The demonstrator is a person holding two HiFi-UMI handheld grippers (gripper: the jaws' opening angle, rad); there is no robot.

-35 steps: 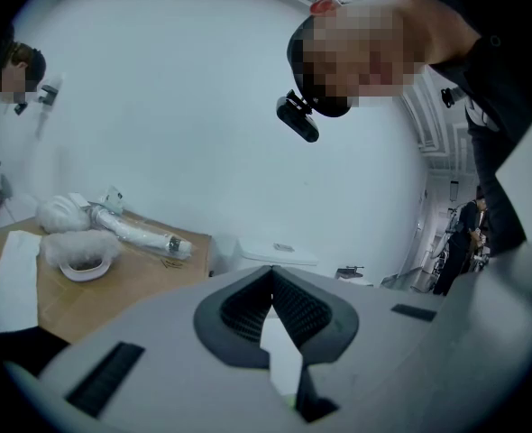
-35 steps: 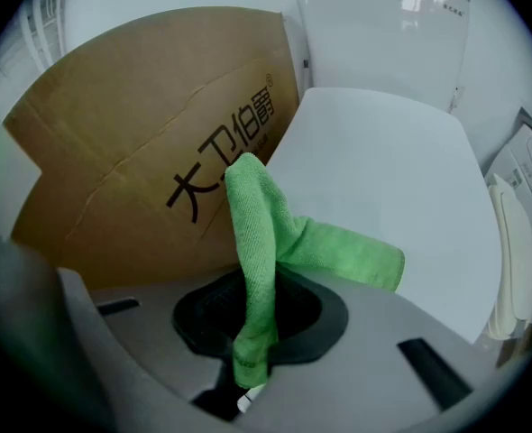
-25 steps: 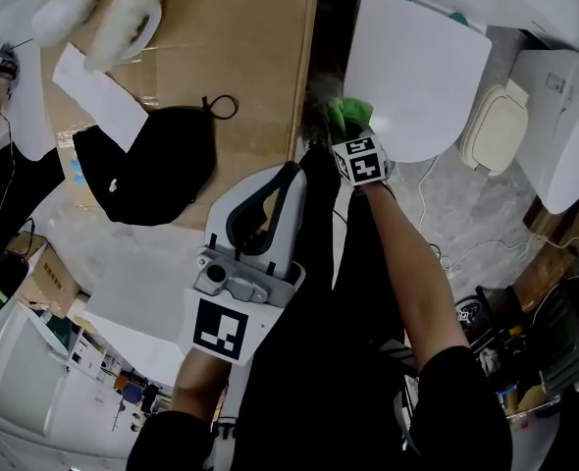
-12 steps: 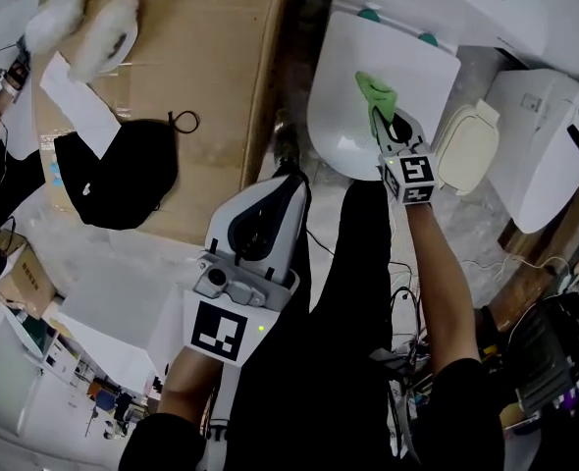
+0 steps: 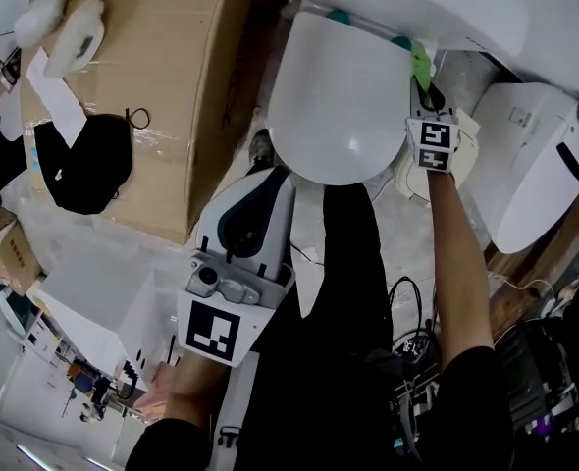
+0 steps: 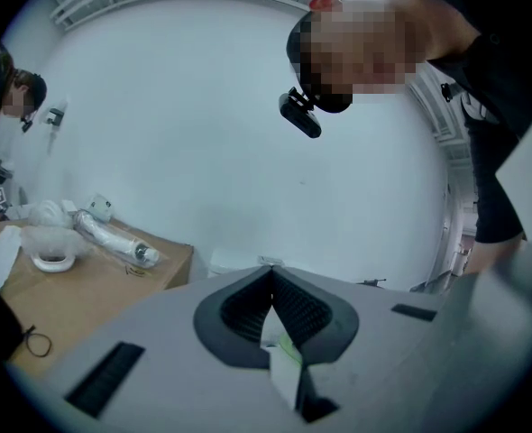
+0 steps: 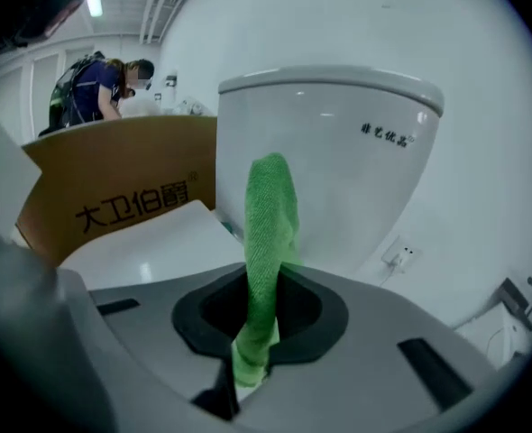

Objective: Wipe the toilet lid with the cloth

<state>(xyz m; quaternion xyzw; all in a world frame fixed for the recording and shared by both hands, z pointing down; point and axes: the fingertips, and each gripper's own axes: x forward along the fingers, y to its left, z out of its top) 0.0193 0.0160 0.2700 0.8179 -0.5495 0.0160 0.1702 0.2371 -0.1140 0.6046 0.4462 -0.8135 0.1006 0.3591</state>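
Note:
The white toilet lid (image 5: 341, 106) lies closed at the top middle of the head view, with the tank (image 7: 338, 142) behind it. My right gripper (image 5: 426, 90) is at the lid's far right corner, by the tank, shut on the green cloth (image 5: 421, 63). In the right gripper view the cloth (image 7: 269, 233) stands up out of the closed jaws of the right gripper (image 7: 255, 336), and the lid (image 7: 149, 242) lies to its left. My left gripper (image 5: 268, 177) is held back near my body, off the lid. In its own view the left gripper (image 6: 275, 332) is shut on nothing and points at a white wall.
A large cardboard box (image 5: 167, 77) stands left of the toilet, with a black cap (image 5: 81, 163) on it. A second white toilet part (image 5: 540, 165) and a cream seat piece (image 5: 466, 155) lie at the right. Cables (image 5: 407, 297) trail on the floor. A person (image 7: 104, 88) stands beyond the box.
My right gripper carried the green cloth from the lid's near left edge across the lid to its far right corner by the tank. The left gripper stayed near my body.

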